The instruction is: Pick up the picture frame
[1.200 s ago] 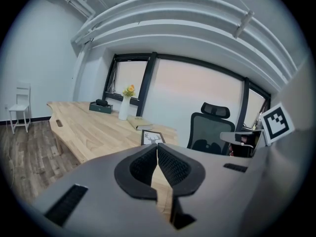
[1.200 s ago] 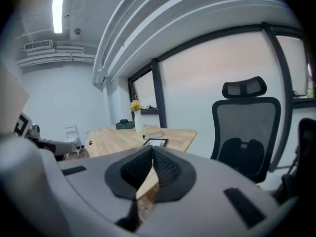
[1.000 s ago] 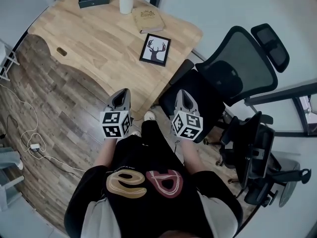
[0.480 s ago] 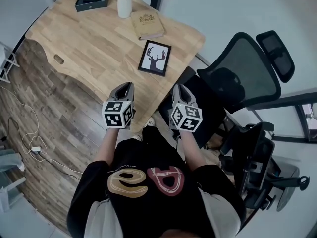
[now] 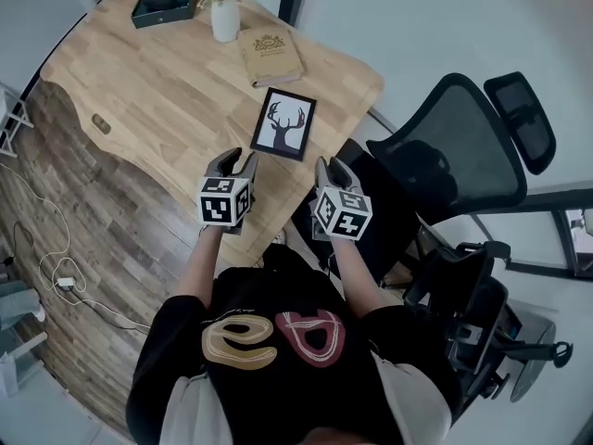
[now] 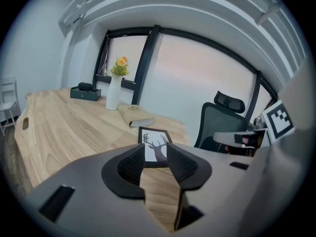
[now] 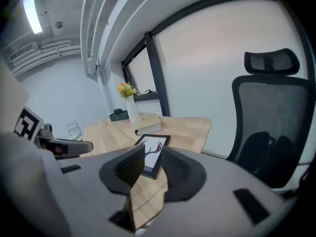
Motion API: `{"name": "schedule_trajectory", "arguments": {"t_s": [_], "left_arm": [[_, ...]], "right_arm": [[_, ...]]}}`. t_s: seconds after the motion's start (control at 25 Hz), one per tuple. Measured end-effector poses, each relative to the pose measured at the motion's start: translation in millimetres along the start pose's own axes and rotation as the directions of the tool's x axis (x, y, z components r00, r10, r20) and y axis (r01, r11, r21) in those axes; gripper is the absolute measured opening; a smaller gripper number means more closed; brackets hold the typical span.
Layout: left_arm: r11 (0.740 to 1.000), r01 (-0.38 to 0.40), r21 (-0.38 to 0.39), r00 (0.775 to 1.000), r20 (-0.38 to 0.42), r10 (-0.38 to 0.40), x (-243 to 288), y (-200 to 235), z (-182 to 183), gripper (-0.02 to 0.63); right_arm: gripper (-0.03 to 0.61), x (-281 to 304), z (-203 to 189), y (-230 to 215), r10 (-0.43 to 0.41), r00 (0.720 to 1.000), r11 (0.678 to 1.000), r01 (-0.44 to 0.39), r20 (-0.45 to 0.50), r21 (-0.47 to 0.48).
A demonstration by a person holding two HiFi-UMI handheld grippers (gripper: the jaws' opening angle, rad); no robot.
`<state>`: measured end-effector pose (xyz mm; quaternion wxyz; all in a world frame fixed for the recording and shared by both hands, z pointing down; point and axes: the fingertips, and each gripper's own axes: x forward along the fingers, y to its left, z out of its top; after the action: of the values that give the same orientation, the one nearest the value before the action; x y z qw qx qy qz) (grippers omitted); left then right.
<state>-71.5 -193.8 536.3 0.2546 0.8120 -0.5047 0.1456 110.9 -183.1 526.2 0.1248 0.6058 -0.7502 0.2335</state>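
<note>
The picture frame [image 5: 284, 123], black-edged with a deer silhouette on white, lies flat on the wooden table [image 5: 176, 72] near its front right edge. My left gripper [image 5: 234, 160] hovers just short of the frame's near left corner, its jaws opening with nothing between them. To its right my right gripper [image 5: 328, 167] hangs by the table's edge, jaws also opening and empty. In the left gripper view the picture frame [image 6: 157, 145] shows ahead past the gripper [image 6: 155, 156]. In the right gripper view the picture frame [image 7: 153, 149] lies just beyond the gripper [image 7: 152, 163].
A tan book [image 5: 270, 57], a white vase with yellow flowers [image 5: 223, 12] and a dark box [image 5: 164, 6] sit at the table's far side. A black mesh office chair [image 5: 445, 156] stands to the right, another dark chair [image 5: 482, 323] behind it. Cables [image 5: 56, 267] lie on the floor at left.
Both grippers have moved forward over the table's near edge toward the picture frame, and their jaws have parted from shut.
</note>
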Motion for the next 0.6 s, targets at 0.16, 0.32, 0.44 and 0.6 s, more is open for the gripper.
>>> {"name": "schedule_trajectory", "arguments": {"t_s": [0.16,0.32,0.44,0.6], "left_arm": [[1.000,0.016,0.015,0.998,-0.053,-0.015,27.5,2.0,0.4,0.132],[0.999,-0.015,0.037,0.995,-0.096,0.018,50.7,11.5,1.9,0.132],[0.999,-0.035,0.037,0.992,-0.120,0.039,66.7,18.9,2.5,0.132],[0.998,-0.055,0.029,0.985,-0.160,0.059,87.9,27.6,-3.0,0.133]], "right_arm": [[0.107,24.8,8.0,-7.0,-0.009,1.000,1.000,0.009,-0.010,0.003],[0.117,50.7,8.9,-10.9,-0.016,0.999,1.000,0.016,-0.050,-0.003],[0.126,70.3,2.9,-12.1,-0.015,0.995,1.000,0.014,-0.094,-0.009],[0.133,93.3,-7.6,-15.5,-0.021,0.989,1.000,0.021,-0.145,-0.002]]}}
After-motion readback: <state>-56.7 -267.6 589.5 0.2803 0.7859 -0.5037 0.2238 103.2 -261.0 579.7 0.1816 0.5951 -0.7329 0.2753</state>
